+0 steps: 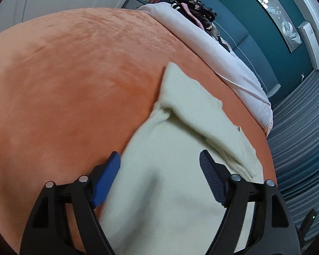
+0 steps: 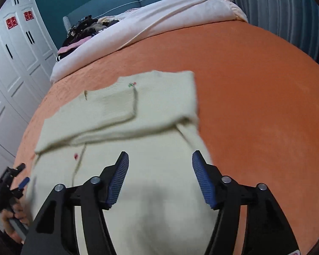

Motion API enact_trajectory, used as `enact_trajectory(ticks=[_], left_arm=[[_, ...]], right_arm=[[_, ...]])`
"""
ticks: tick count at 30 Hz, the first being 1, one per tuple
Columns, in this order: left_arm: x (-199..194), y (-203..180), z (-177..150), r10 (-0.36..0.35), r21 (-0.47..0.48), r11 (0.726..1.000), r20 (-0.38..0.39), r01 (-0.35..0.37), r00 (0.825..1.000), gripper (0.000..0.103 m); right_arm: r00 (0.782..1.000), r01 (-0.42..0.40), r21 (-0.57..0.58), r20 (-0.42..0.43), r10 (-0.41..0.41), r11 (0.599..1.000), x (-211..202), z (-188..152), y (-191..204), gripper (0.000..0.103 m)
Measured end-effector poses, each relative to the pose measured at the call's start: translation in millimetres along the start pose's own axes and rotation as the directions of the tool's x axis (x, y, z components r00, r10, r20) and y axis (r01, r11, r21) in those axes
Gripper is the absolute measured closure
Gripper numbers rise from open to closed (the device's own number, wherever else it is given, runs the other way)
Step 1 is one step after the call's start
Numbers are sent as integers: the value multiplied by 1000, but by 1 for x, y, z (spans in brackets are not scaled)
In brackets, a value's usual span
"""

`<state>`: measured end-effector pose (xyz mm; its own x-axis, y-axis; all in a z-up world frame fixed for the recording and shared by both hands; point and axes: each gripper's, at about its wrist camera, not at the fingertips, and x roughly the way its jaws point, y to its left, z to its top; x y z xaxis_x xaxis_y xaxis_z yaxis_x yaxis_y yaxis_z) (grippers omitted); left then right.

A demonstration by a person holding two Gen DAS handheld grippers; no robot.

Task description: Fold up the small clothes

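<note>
Nearest the cameras, both grippers hang over the lower part of a cream knit sweater [image 2: 121,127] that lies on the orange bedspread [image 2: 255,85]. The right gripper [image 2: 160,159] has its fingers spread wide with nothing between them, and the left gripper [image 1: 159,159] is spread the same way, its left finger over the garment's edge. The sleeves are already crossed over the chest, so the likely next step is lifting the hem.

The risk is that a pinch takes only the top layer of the loose knit, or that dragging the hem slides the folded sleeves out of line. The plush cover could also bunch into the fingers.

The hem itself is below both frames, hidden behind the gripper bodies, and motion blur softens the sweater's edges. Farther off, a pale duvet [image 2: 159,17] and a dark clothes pile [image 2: 85,27] lie by the headboard; its items cannot be told apart.
</note>
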<state>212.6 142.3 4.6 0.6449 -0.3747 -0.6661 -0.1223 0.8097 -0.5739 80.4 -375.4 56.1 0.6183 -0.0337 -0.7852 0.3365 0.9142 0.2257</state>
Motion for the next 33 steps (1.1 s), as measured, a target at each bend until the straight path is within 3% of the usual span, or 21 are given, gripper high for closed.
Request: enact_trajectory(ticks=[3,6,8,12,15,17,19,20,21,24,27,30,33], left_arm=[[-45,32,-39,45,-37,998,-54,-47,998,19],[-80,35,-70,63,4,998,-45,-63,997,15],[-88,33,-85,55,-16,998,-69,-56,996,12],[-86,29,-101,27,-94,995,-94,-36,995,8],[-81,24,-102,10,-150,988,-119,-28,993,9],[-76,21,-100,-2,-173,985,-146,-23,989,26],[-68,21,-96,-32,-198,980,-205,-10,978,90],[-66,23,-96,-46,-227,974,-237,-10,970,91],[-69,25,-95,-59,-260,966,-234,-4,971,92],[-90,16,-93,-58,-216,976,-194,15,979,94],[-110,5,-93,-72,-163,986,-187,41,980,95],[-130,3,-99,-83,-149,987,-197,54,977,95],[-154,7,-111,-77,-117,992,-233,50,969,95]], right_arm=[[995,51,60,-94,-46,997,-39,-66,-53,40],[983,-17,213,-177,56,977,-61,-119,-79,37],[972,-54,267,-208,112,962,-65,-143,-84,36],[968,-82,265,-209,141,961,-59,-161,-63,29],[968,-124,263,-181,175,957,-55,-159,-49,29],[962,-160,286,-169,214,945,-51,-156,-43,39],[957,-179,299,-167,236,937,-48,-151,-36,78],[960,-174,293,-163,229,940,-51,-148,-34,89],[962,-181,283,-149,229,942,-56,-144,-31,92],[965,-224,251,-78,250,942,-82,-130,-28,94],[952,-280,233,-55,300,931,-106,-122,-34,95],[939,-315,202,-74,335,927,-125,-123,-38,95],[927,-321,145,-156,342,936,-141,-135,-41,95]])
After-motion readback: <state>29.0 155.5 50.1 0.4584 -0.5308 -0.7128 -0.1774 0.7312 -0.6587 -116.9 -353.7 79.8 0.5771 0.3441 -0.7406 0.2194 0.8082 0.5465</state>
